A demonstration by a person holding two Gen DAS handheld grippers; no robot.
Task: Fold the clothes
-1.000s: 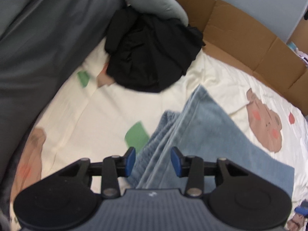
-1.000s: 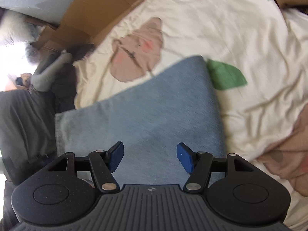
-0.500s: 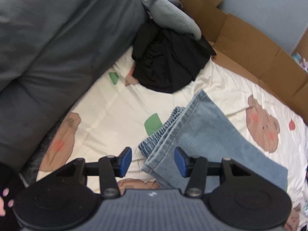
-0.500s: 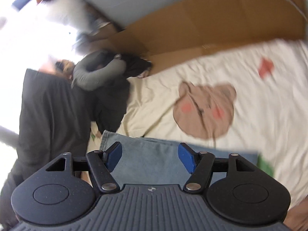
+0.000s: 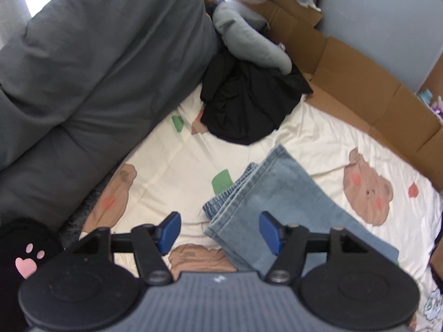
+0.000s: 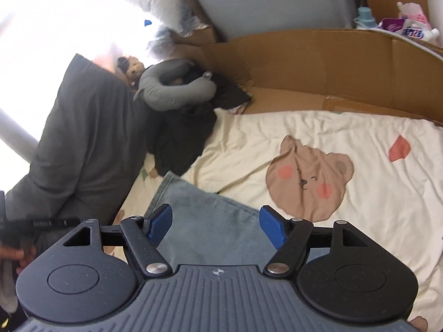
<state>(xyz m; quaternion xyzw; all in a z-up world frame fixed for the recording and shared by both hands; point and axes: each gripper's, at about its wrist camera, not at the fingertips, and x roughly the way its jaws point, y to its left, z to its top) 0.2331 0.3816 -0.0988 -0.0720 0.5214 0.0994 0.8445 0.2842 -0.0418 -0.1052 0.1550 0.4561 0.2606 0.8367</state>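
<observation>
A folded pair of light blue jeans (image 5: 279, 202) lies flat on a cream bed sheet (image 5: 166, 166) printed with bears. My left gripper (image 5: 220, 232) hovers open above the jeans' near-left corner, nothing between its blue pads. The right wrist view shows the same jeans (image 6: 210, 215) under my right gripper (image 6: 216, 224), which is also open and raised off the cloth. A crumpled black garment (image 5: 246, 105) lies farther back on the sheet, against a grey pillow.
A big dark grey duvet (image 5: 91, 74) runs along the left. Brown cardboard panels (image 5: 360, 88) border the far edge. A grey neck pillow (image 6: 174, 88) and a plush toy (image 6: 133, 67) sit at the back. Bottles (image 6: 409, 25) stand at the far right.
Both grippers have lifted and pulled back from the jeans, so more of the bed shows. The jeans stay folded where they lay. Both grippers remain open.
</observation>
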